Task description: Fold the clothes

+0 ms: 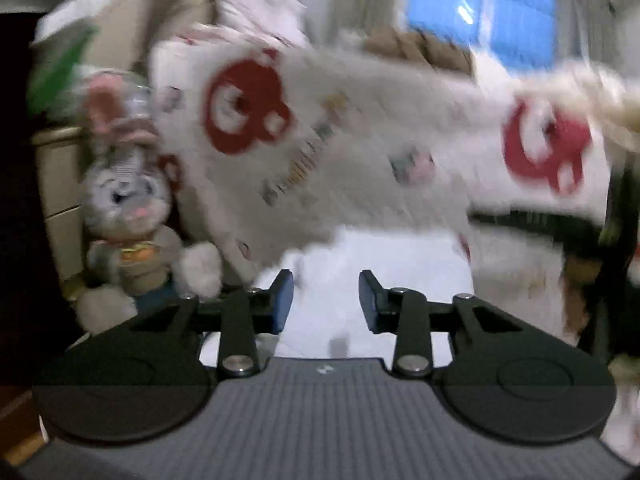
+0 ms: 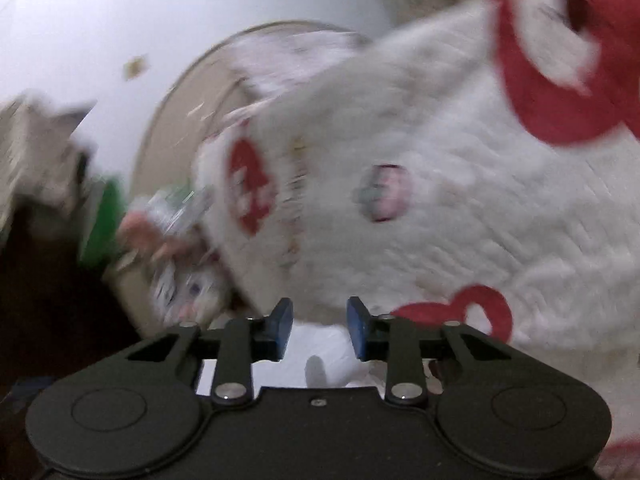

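A white fleecy garment (image 1: 360,140) with red cartoon prints stretches, blurred, across the left wrist view, above and beyond my left gripper (image 1: 326,300). That gripper's blue pads (image 1: 282,300) stand apart with nothing between them, only a white bed surface (image 1: 380,280) behind the gap. In the right wrist view the same garment (image 2: 440,200) fills the right half. Its lower edge hangs just past my right gripper (image 2: 320,328), which is open, with no cloth pinched between its fingers.
A grey plush rabbit (image 1: 128,208) sits at the left beside a cream cabinet (image 1: 56,184), and shows again as the rabbit (image 2: 188,292) left of the right gripper. A blue-lit window (image 1: 480,12) is at the back. A curved headboard (image 2: 180,100) rises behind the garment.
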Available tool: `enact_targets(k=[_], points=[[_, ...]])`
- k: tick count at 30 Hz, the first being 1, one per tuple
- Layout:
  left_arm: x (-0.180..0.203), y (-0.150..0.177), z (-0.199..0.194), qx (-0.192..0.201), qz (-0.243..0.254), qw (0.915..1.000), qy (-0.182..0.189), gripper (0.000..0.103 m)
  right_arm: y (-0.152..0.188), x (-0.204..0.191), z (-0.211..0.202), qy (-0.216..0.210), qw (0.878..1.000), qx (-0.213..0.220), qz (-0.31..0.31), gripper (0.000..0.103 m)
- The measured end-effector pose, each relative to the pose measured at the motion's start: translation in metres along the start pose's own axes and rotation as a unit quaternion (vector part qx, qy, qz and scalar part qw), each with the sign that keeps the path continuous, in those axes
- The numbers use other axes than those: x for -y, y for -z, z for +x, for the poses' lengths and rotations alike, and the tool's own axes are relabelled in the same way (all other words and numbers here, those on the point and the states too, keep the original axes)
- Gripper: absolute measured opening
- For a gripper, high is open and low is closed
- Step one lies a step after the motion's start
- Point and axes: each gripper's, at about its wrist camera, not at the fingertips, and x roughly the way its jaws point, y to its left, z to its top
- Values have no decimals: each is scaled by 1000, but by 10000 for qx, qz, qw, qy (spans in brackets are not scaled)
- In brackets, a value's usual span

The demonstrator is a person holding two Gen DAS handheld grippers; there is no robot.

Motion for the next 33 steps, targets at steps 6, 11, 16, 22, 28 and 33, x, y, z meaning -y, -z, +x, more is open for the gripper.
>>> enact_targets(k=[6, 11, 16, 22, 28, 33], points=[[-13, 29, 25, -478, -506, 9974, 165, 31, 25, -10, 18, -33, 9965, -522, -656, 34], [-8, 28, 27, -619, -344, 9974, -126, 31, 39, 8, 40, -115, 9991, -400, -82, 31], [-10, 24, 23, -725, -387, 9957, -415, 34, 45, 14, 44, 433, 9988, -186, 109, 36], [-36, 38, -19, -717, -1067, 9883, -819, 55, 53, 36, -21, 998, 9917, 209, 781, 44], [-3, 65, -62, -866, -1118, 9867, -803, 73, 96, 15, -107, 90, 9977, 360, 563, 57], [58, 80, -86, -1148, -870, 9878, -591, 86, 143, -14, -160, -131, 9992, 258, 265, 60]])
